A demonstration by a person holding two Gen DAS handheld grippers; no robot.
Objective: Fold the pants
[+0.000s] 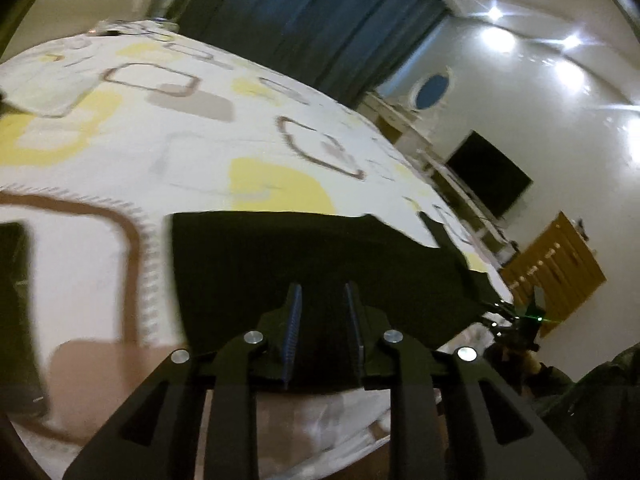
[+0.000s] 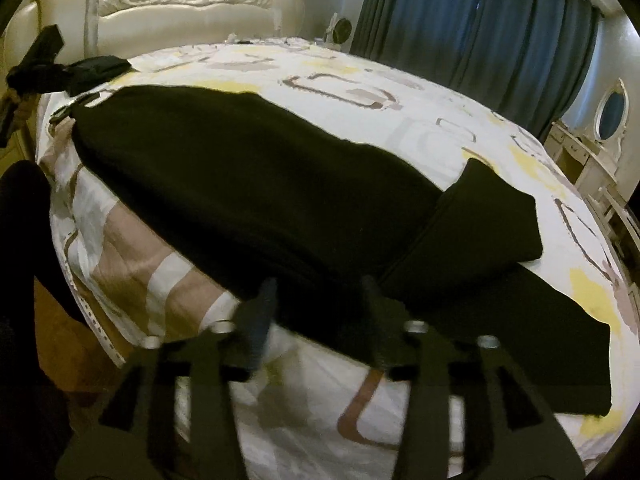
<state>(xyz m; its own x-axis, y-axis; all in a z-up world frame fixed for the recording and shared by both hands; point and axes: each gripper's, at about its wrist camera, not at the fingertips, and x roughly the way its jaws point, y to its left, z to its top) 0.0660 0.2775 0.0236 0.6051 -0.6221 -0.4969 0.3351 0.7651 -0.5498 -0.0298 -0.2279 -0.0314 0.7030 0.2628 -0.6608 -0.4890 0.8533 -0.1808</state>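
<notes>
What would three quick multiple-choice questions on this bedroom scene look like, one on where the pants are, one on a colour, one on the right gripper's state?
1. Where do the pants lie?
A. on the floor
B. on the patterned bed cover
C. on a chair

2. What colour are the curtains?
A. blue
B. red
C. white

3. How does the right gripper stand?
A. shut on the pants
B. shut on a pillow
C. open

Key: 1 B, the dark cloth is spread across the cover; 2 A, blue folds hang behind the bed; 3 C, its fingers stand well apart above the pants' near edge.
</notes>
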